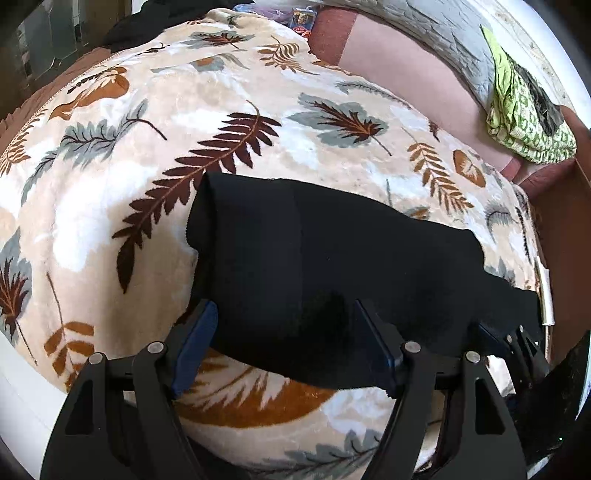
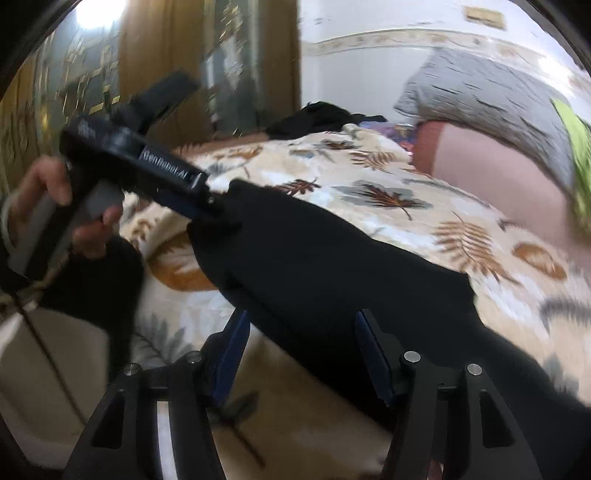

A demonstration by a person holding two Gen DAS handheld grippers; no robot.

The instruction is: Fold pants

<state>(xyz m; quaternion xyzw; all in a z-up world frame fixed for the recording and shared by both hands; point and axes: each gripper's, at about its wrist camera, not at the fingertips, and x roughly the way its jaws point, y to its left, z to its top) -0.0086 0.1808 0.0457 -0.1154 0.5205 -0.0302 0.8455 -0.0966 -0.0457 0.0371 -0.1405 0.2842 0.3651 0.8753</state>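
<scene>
- Looking along our left gripper (image 1: 284, 343), we see its two blue-padded fingers (image 1: 194, 347) spread wide, one on each side of the near edge of the black pants (image 1: 332, 258), with the cloth lying between them and not pinched.
- Our right gripper (image 2: 301, 354) is likewise spread wide, its blue pads (image 2: 371, 354) standing on either side of the same dark cloth; we cannot tell whether the pads touch it.
- The pants lie as a folded black band across the near part of a cream blanket (image 1: 147, 192) printed with brown, orange and grey leaves, running from the left gripper toward the right gripper.
- In the right wrist view, our left hand (image 2: 55, 206) holds the other tool's handle, and white lettering on its body reads "GenRobot.AI" (image 2: 164, 168), slightly blurred.
- Farther off, a pink pillow (image 1: 406, 77) lies beyond the blanket, with a grey quilted cover (image 1: 443, 29) behind it.
- A green patterned cloth (image 1: 524, 118) rests at the far right.
- A dark garment heap (image 2: 321, 116) sits at the blanket's far edge.
</scene>
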